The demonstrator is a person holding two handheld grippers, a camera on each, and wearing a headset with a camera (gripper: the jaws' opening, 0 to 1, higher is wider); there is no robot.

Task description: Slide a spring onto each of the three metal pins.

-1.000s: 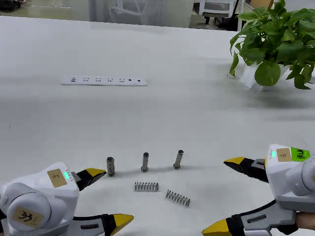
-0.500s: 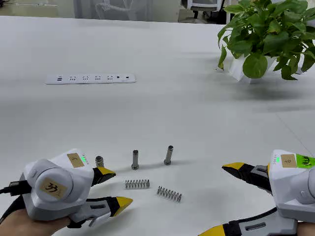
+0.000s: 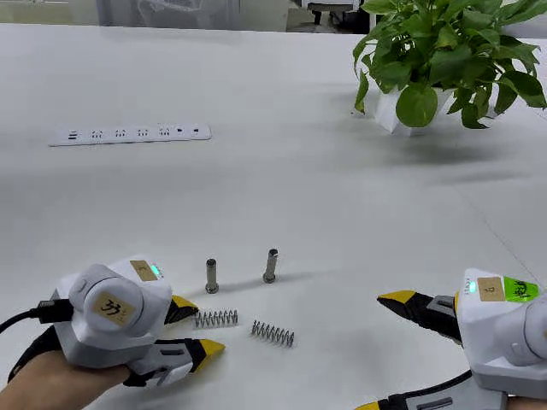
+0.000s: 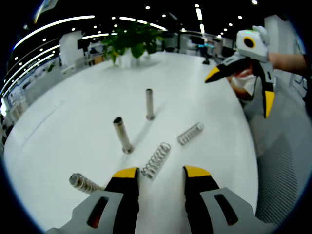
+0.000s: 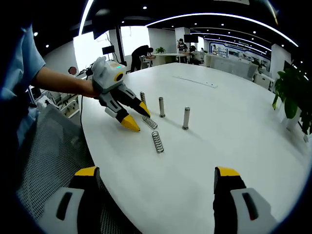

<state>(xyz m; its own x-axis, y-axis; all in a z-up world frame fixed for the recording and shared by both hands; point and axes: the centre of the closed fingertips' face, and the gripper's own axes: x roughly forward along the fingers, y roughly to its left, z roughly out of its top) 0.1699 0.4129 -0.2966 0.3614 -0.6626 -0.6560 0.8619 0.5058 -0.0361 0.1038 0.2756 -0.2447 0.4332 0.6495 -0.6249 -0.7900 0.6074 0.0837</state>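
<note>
White desk (image 3: 299, 196), wide, matte. White power strip (image 3: 130, 134) lies flat at far left, well apart from potted plant (image 3: 436, 51) at far right. Plant leafy green, upright in white pot (image 3: 395, 111), soft shadow on desk beside it. Open office beyond; dark-clothed person (image 5: 142, 54) bent over a distant table.

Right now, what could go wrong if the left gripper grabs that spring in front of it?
The nearest spring lies flat just ahead of the left gripper, whose jaws are open; a squeeze might make it roll or pop away. The bare pin stands close by, so a bump could tip it over.
</note>
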